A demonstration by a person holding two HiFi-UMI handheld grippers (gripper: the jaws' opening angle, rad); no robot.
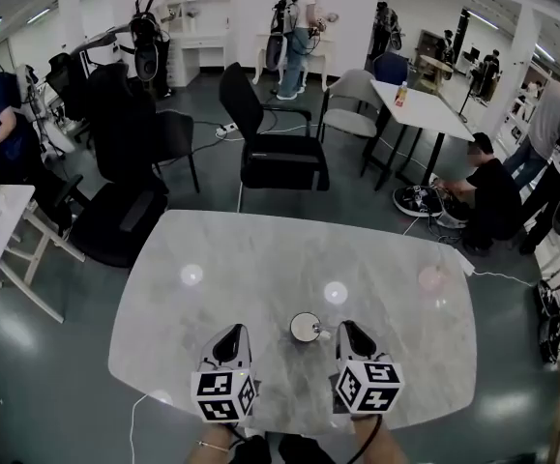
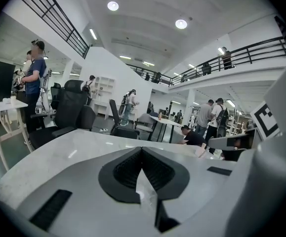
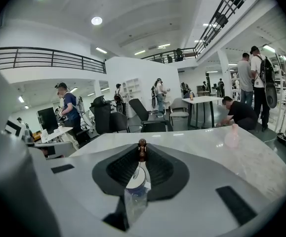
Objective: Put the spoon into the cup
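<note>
Place: a big open-plan robotics lab or workshop hall, not a home.
Ceiling: high and white, with round lights (image 2: 181, 23) and strip lights.
Upper level: a railed balcony (image 2: 251, 51) runs along the walls, with people standing on it.
Furniture: a marble-look table (image 1: 260, 259), a white table (image 1: 425, 109) behind it, a black chair (image 1: 270, 148), a grey chair (image 1: 352, 100) and white shelves (image 1: 197, 8).
Floor: dark and glossy (image 1: 57, 385), with a power strip (image 1: 225, 129) and cables lying loose.
People: several stand about, one with a backpack (image 1: 146, 27); one person (image 1: 487, 196) crouches over gear on the floor.
Gear: the left gripper (image 1: 233, 331) and right gripper (image 1: 345, 327) each carry a cube of square markers.
</note>
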